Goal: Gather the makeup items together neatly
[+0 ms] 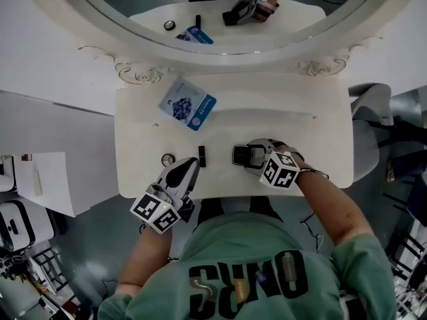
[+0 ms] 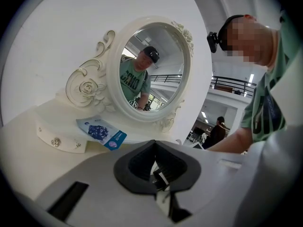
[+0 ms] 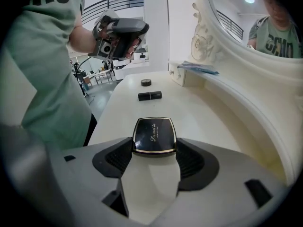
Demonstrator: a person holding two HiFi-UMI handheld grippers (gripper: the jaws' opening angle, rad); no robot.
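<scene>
Head view: the left tool [image 1: 193, 165] is at the near edge of the surface [image 1: 287, 115], just beside the lipstick [image 1: 202, 156] and round jar [image 1: 168, 159]. The right tool [image 1: 250, 156] holds the compact [image 1: 240, 155]. The sachet [image 1: 187, 103] lies apart, near the mirror [image 1: 220, 19].
Left gripper view: the left tool's jaws are closed together and empty.
Right gripper view: the right tool's pads clamp the compact's sides, with the lipstick and jar beyond it.

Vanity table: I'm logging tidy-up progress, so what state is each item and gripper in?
right gripper: shut on the compact
left gripper: shut, empty
compact: closed, gripped by its two side edges
lipstick: lying on its side, untouched
round pot: sitting flat, untouched
sachet: lying flat on the ledge
</scene>
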